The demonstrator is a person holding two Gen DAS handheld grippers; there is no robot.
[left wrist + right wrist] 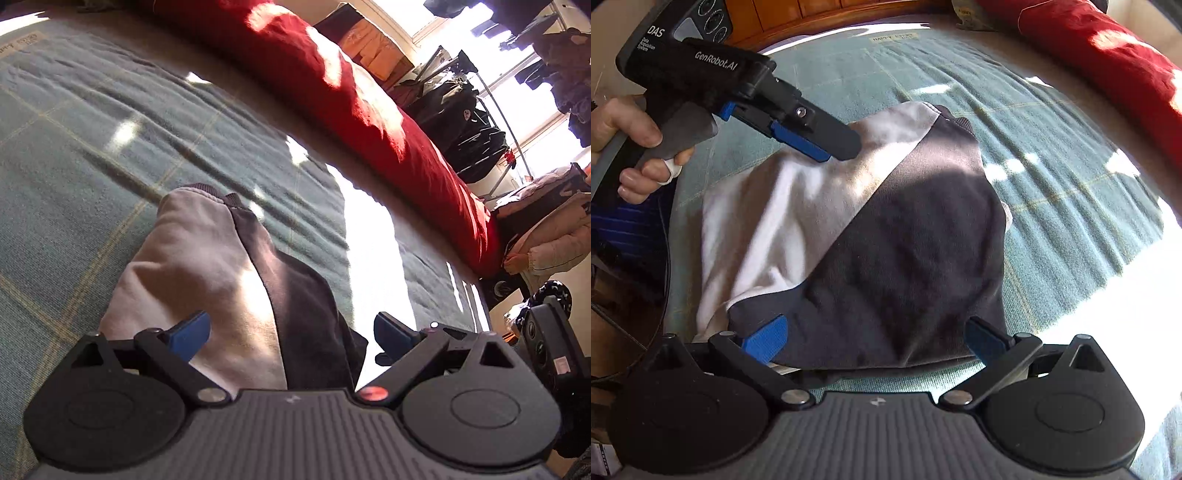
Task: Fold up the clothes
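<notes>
Sunlit bedroom; bed covered by green checked blanket, red duvet bunched along far edge, clothes rack by the window beyond

Garment, white and dark grey, lying on blanket near the bed's front edge, already folded down to a compact bundle, ribbed hem at the far end. Surface mostly flat, some creasing in the white panel

Left hand-held gripper: jaws spread wide, nothing between them, poised low over the near end of garment; seen from the right wrist view, its tip just above the white panel, contact not confirmed. Held by hand at the trigger

Right hand-held gripper: jaws likewise wide apart, holding nothing, straddling the near dark edge of garment

Step judged: between folds, or final smoothing of a largely folded piece; no grip taken at present

Next move likely calls for closing both on the near edge, pinching all layers together, then carrying it over to the far hem evenly. Risk: catching the top layer only, or snagging blanket beneath
</notes>
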